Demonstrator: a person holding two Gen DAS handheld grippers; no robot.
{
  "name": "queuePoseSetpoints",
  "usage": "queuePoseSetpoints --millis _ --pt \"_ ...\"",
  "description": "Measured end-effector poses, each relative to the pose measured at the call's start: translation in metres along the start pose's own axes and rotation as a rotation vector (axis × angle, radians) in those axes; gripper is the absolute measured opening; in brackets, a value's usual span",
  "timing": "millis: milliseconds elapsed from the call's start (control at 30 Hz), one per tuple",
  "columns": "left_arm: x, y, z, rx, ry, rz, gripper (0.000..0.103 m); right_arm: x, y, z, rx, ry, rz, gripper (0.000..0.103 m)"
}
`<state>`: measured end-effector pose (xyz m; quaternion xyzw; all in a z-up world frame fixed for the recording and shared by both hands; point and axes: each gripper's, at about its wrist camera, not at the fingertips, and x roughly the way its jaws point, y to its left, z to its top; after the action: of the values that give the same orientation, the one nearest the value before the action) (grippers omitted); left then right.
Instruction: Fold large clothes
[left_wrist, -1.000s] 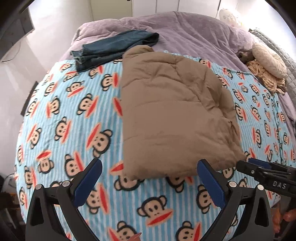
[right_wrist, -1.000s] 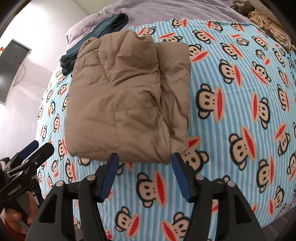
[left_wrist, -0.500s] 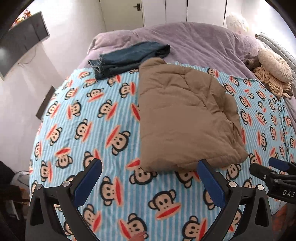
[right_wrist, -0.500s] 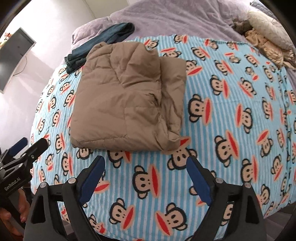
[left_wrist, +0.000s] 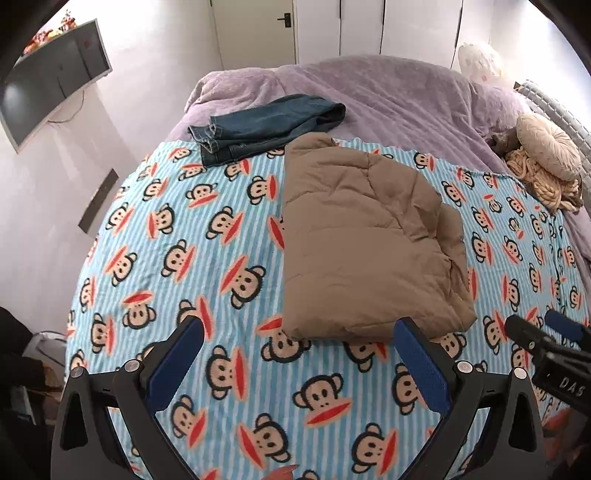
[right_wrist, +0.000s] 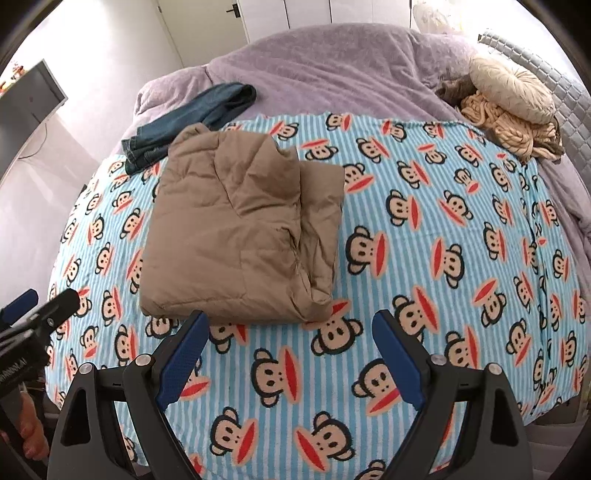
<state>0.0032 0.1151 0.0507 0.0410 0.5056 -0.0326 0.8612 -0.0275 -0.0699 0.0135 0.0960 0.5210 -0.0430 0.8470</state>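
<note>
- I am holding the left tongs (left_wrist: 295, 354) spread wide, with nothing between the blue pads (left_wrist: 421, 365); they are hanging over the monkey-print blanket (left_wrist: 177, 258), just short of the jacket's near edge.
- I am keeping the right tongs (right_wrist: 290, 350) equally wide and empty, likewise above bare blanket.
- The tan puffer jacket (left_wrist: 365, 243) is lying folded into a compact block on the blanket, straight ahead of both tongs, with its long axis running away from me toward the head of the bed (right_wrist: 332, 66).
- From the left view its near hem is sitting just beyond the right-hand pad; from the right view its near right corner (right_wrist: 314, 302) is lying between the two pads, so the right tongs are judged marginally nearer.
- Folded jeans (left_wrist: 266, 125) are resting beyond the jacket's far left corner, apparently touching it.
- The fold is looking finished to me.
</note>
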Motion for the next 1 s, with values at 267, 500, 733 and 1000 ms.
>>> queuePoseSetpoints --millis 267,500,733,1000 --pt "-0.019 0.001 0.001 -0.022 -0.025 -0.011 0.103 -0.027 0.011 0.009 -0.023 -0.073 -0.018 0.092" --pt "-0.023 0.002 0.002 -0.019 -0.026 0.011 0.103 -0.034 0.015 0.011 -0.024 -0.09 -0.018 0.092" --pt "-0.023 0.004 0.003 -0.026 -0.023 0.023 0.103 -0.039 0.016 0.014 -0.029 -0.114 -0.03 0.092" --pt "-0.022 0.003 0.003 -0.028 -0.02 0.023 0.103 -0.039 0.017 0.014 -0.026 -0.112 -0.03 0.092"
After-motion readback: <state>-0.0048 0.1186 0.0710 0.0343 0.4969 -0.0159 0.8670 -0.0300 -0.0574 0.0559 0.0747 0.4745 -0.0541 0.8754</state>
